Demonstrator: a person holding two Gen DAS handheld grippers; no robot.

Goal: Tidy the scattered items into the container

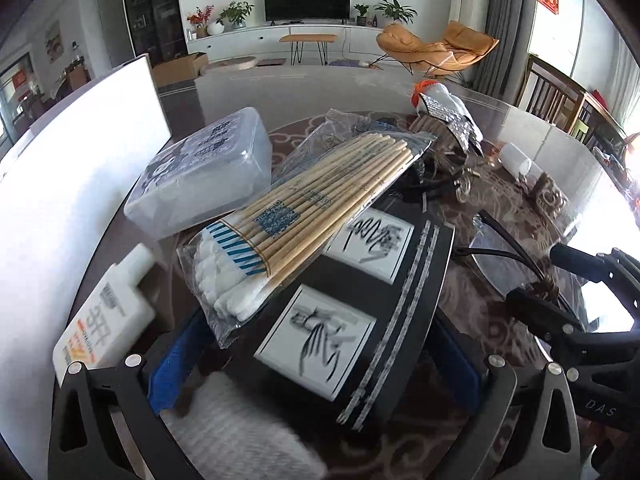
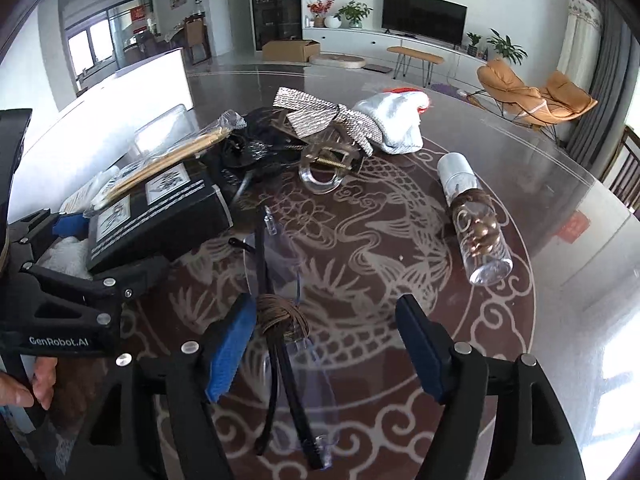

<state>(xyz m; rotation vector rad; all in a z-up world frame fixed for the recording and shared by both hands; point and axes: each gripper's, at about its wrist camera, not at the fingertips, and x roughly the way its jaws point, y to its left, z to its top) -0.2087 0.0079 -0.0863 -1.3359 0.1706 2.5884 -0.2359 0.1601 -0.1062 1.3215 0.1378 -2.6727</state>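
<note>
Left wrist view: your left gripper (image 1: 316, 372) stands with its jaws wide around the black box (image 1: 360, 312), the blue pads flanking it, though whether they press on it you cannot tell; a pack of cotton swabs (image 1: 304, 216) lies slanted across the box's top, and a white bottle (image 1: 104, 316) lies just beside your left finger; farther on sits a clear plastic container (image 1: 204, 168), its lid on, touching the swab pack's side; beyond that a white glove (image 1: 448, 108) lies near the table's far edge.

Right wrist view: your right gripper (image 2: 324, 344) is spread wide over the safety glasses (image 2: 288, 352), a cord wound round their frame; its pads sit either side of the glasses, the left one close, the right one clear; farther out on the glass table (image 2: 560, 216) a clear bottle (image 2: 476, 224) lies on its side, well apart from the pile; a clear hair claw (image 2: 324, 172) and a sparkly bow (image 2: 320, 116) lie beyond.
</note>
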